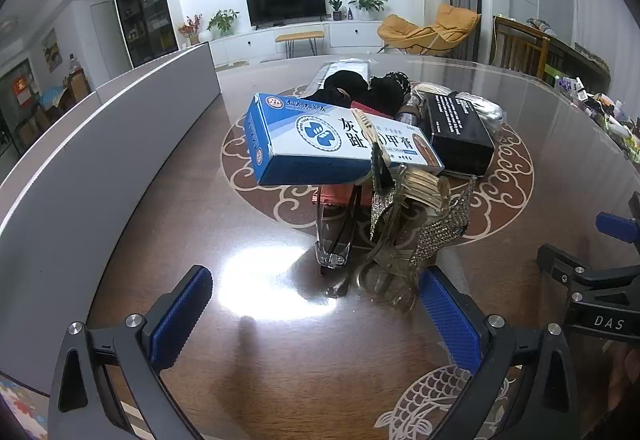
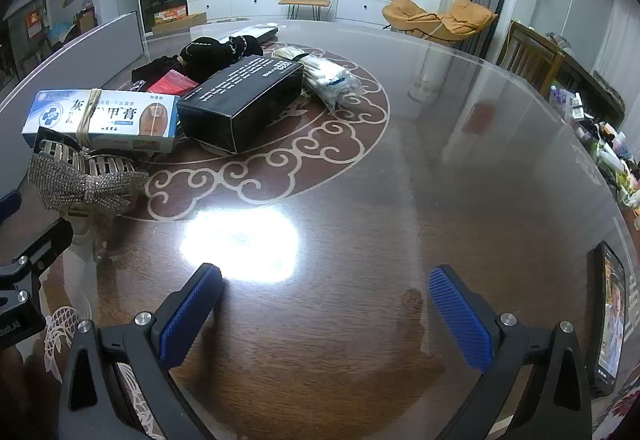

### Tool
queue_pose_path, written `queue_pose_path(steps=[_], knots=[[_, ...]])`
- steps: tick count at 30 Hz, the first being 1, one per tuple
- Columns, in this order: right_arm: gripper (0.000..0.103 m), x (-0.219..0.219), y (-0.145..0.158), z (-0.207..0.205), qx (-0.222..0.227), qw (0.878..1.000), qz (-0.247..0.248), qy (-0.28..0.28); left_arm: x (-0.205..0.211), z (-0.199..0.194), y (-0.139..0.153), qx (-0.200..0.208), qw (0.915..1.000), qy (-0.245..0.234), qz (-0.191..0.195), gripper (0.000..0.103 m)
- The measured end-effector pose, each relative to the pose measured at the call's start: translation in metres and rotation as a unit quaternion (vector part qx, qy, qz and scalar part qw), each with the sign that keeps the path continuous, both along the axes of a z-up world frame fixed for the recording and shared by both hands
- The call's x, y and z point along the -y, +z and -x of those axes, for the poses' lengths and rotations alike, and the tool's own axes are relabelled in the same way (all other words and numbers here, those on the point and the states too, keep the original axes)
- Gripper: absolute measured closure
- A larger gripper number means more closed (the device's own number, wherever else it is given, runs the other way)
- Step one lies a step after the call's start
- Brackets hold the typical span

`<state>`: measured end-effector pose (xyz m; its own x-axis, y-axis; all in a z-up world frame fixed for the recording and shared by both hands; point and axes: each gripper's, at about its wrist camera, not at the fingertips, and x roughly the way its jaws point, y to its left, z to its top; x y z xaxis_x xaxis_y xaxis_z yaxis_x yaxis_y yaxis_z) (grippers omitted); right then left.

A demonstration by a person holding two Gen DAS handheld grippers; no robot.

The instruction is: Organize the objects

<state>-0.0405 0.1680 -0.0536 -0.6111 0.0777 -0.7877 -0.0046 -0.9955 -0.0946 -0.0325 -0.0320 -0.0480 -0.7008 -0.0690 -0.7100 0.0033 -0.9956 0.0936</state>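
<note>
Hovering open and empty, both the left hand-held gripper [image 1: 316, 314] and right hand-held gripper [image 2: 326, 314] suit the light, stiff blue box [image 1: 320, 144], gripped across its long sides beside the black box [image 1: 456, 132].

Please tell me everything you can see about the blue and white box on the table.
The blue and white box is a long carton, seemingly cardboard, printed with Chinese characters, a round blue emblem and a toenail picture. It looks closed, with a pale band around it. It lies flat but raised, resting on the rhinestone hair clip and other items, beside the black box.
</note>
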Motion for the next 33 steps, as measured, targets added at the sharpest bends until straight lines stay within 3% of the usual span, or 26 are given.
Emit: queue_pose_path(steps=[33], knots=[[0.000, -0.004, -0.003, 0.003, 0.006, 1.000, 0.020, -0.002, -0.008, 0.010, -0.012, 0.045, 0.9986, -0.014, 0.024, 0.000]])
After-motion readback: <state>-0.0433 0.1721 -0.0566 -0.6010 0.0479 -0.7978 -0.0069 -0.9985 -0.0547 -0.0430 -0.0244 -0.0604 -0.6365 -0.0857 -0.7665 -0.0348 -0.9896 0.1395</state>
